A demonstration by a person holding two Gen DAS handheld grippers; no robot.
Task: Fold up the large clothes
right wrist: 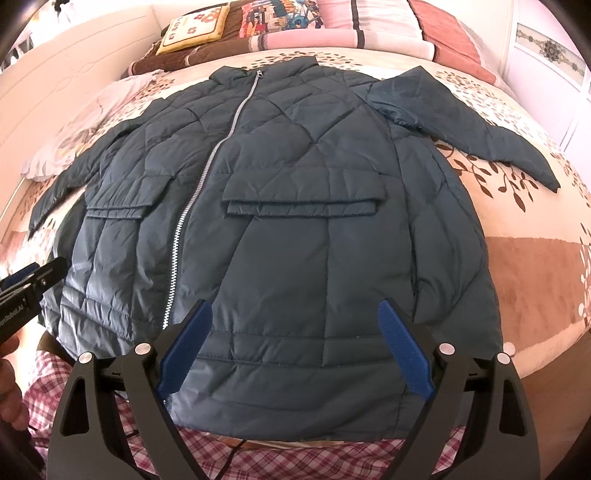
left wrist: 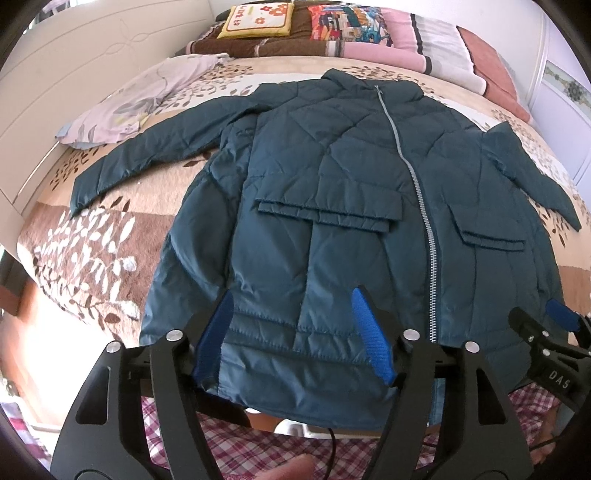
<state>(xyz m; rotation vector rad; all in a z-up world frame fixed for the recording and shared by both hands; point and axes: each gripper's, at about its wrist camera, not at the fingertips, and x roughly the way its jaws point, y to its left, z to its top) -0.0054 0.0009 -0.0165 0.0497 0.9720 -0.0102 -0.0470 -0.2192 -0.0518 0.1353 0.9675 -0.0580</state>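
1. Jacket (left wrist: 332,206), dark teal, quilted, lies front-up and zipped on bed (left wrist: 92,236); collar at far end, hem hanging over near edge, both sleeves spread out to the sides.
2. Left gripper (left wrist: 291,332): jaws apart over hem left of zipper (left wrist: 421,206), pads not pressing the cloth.
3. Right gripper (right wrist: 295,343): jaws wide apart over hem right of zipper, nothing clamped.
4. Pillows (left wrist: 258,22) at far end.
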